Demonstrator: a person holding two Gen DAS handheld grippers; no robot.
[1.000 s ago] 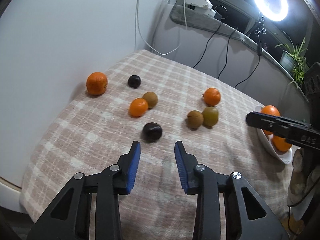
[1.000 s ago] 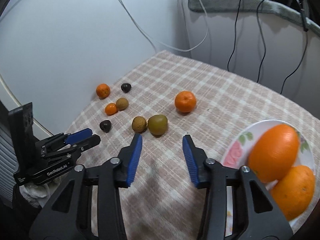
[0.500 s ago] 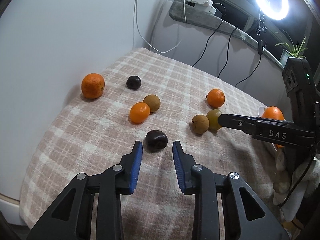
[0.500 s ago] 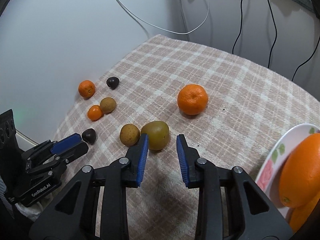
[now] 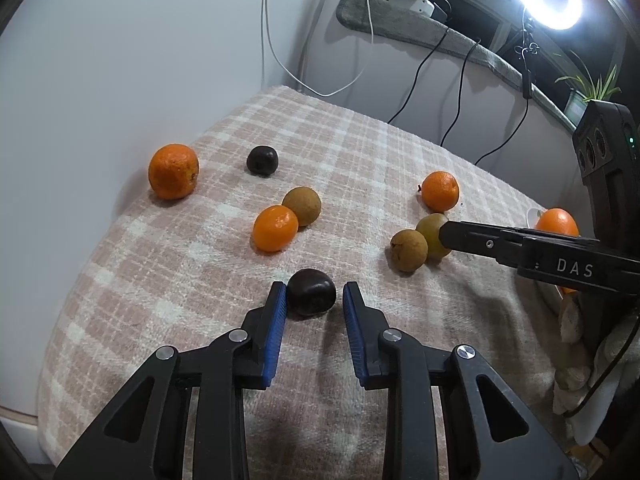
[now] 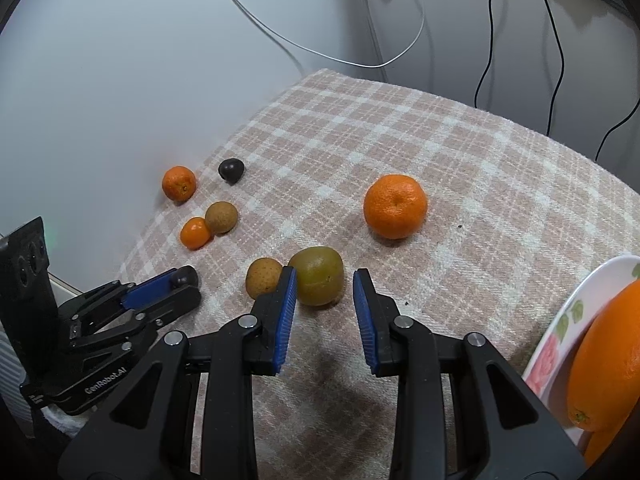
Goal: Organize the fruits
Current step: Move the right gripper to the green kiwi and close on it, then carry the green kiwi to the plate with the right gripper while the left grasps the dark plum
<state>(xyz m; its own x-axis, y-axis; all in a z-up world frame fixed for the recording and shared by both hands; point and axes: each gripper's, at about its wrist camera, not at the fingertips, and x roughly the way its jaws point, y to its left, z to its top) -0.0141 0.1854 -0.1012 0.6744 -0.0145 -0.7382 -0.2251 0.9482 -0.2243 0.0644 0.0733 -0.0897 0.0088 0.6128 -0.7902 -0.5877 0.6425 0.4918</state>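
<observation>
Fruit lies scattered on a checked cloth point(image 5: 360, 152). My left gripper point(image 5: 314, 292) has its jaws narrowed around a small dark fruit point(image 5: 312, 291) at its tips. The left pad is at the fruit's edge and a sliver of gap shows on the right. My right gripper point(image 6: 322, 280) stands the same way at a green-brown kiwi point(image 6: 318, 280), which touches the left pad but is clear of the right one. A brown kiwi point(image 6: 262, 276) sits just left of it. Two big oranges point(image 6: 604, 360) lie on a flowered white plate point(image 6: 560, 320).
Other fruit on the cloth: a mandarin point(image 6: 394, 206) at centre, and at the far left an orange point(image 5: 173, 171), a second dark fruit point(image 5: 262, 160), a small mandarin point(image 5: 275, 227) and a brown kiwi point(image 5: 302, 205). A wall borders the left; cables hang behind.
Both grippers have narrowed their jaws. The left one moved forward until the dark fruit sat at its tips. The right one came down and forward to the green-brown kiwi.
</observation>
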